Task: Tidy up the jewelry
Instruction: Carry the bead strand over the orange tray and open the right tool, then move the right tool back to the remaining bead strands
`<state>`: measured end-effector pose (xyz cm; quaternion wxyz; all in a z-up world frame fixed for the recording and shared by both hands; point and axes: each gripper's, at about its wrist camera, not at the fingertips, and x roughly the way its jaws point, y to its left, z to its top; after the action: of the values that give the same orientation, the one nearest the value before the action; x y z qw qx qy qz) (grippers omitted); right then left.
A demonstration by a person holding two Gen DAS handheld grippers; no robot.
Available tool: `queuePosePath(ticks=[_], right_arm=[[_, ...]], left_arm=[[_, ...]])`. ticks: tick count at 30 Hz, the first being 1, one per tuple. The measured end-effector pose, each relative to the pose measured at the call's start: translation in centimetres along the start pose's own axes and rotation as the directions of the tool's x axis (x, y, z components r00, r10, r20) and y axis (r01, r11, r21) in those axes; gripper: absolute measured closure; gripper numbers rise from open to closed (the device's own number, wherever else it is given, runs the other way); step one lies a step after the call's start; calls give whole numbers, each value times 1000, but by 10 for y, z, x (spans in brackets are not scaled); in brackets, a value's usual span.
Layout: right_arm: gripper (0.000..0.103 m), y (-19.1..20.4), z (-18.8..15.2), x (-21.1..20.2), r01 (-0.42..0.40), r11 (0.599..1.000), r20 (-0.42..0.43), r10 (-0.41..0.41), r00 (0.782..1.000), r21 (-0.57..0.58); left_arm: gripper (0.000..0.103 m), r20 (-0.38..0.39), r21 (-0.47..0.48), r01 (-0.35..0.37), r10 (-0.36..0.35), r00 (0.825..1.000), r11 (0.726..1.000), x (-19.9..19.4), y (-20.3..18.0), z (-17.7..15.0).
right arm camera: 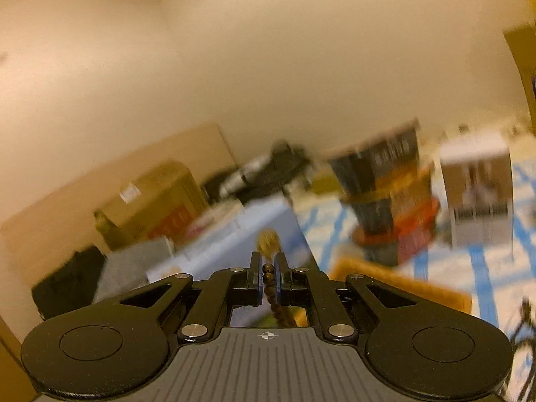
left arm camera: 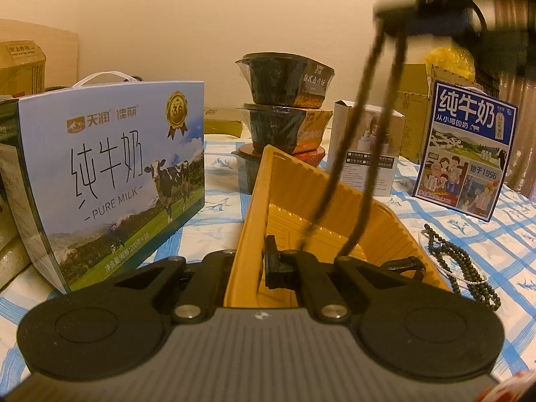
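My left gripper is shut on the left wall of a yellow ribbed plastic tray, which is tipped up on the cloth. One finger shows inside the tray; the other is hidden behind the wall. My right gripper, blurred at the top right, is shut on a dark bead necklace. Its two strands hang down into the tray. In the right wrist view the beads sit pinched between the right gripper pads. More dark beads and a thin pearl string lie on the cloth right of the tray.
A blue-checked cloth covers the table. A large milk box stands close on the left. Stacked black bowls, a white carton and a blue milk box stand behind. Cardboard boxes line the wall.
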<state>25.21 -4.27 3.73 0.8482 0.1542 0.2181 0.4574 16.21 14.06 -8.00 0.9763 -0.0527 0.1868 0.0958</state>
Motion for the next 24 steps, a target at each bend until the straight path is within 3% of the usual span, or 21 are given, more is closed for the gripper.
queuePosePath(ticks=[5, 9, 15, 18, 22, 24], right_arm=[[96, -32, -32, 19, 80, 996, -116, -74, 991, 47], [96, -57, -60, 30, 138, 988, -204, -123, 971, 63], [96, -75, -86, 22, 199, 978, -267, -175, 948, 67], [93, -74, -93, 19, 224, 975, -301, -209, 930, 14], [52, -72, -105, 10, 227, 974, -313, -224, 923, -27], [49, -70, -109, 1, 224, 974, -291, -222, 931, -25]], left_arm=[[99, 3, -8, 2, -1, 1000, 1000, 0, 0, 0], [99, -2, -12, 0, 0, 1000, 1000, 0, 1, -1], [99, -9, -15, -7, 7, 1000, 1000, 1, 2, -3], [99, -9, -13, -8, 8, 1000, 1000, 1, 2, -3], [98, -11, -11, -10, 10, 1000, 1000, 1, 2, -3], [98, -13, -10, -12, 12, 1000, 1000, 1, 2, -4]])
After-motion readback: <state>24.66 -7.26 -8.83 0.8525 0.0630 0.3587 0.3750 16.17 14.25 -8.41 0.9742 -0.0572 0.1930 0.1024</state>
